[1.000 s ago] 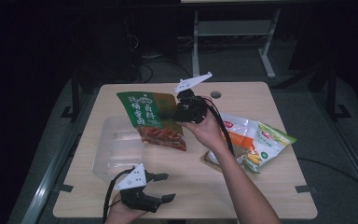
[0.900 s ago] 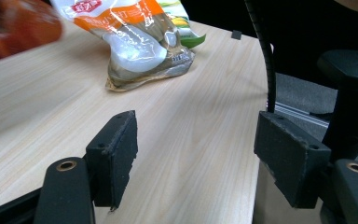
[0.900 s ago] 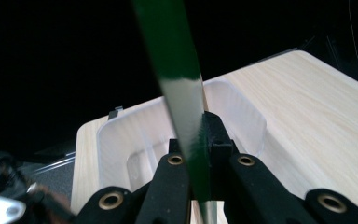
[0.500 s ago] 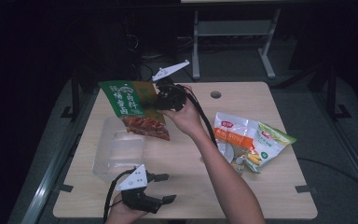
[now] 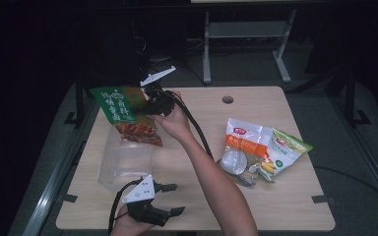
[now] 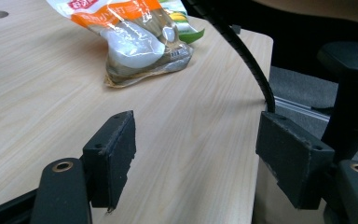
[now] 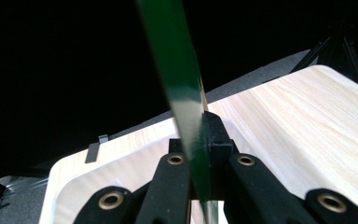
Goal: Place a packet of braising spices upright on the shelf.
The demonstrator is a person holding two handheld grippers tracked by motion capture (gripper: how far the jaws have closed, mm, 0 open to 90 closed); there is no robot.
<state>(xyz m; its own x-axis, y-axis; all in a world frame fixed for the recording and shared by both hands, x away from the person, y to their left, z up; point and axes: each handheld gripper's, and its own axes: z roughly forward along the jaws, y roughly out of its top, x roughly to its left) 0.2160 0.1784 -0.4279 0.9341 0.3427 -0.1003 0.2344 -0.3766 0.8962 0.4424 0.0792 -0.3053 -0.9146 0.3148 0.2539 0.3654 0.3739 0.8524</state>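
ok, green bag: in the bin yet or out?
Out. The green bag hangs above the clear bin, clamped edge-on in the right claw.

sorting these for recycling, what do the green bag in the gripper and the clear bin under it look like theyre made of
Green bag: looks like glossy printed plastic film. It is thin edge-on between the jaws in the right gripper view and catches the light, with a see-through lower part showing reddish food.

Clear bin: probably rigid transparent plastic. The table shows through its walls, which have soft highlights; glass cannot be excluded.

Green pouch (image 7: 179, 88) edge-on and blurred, cut off at top, print on orange packet (image 5: 241, 142) too small to read
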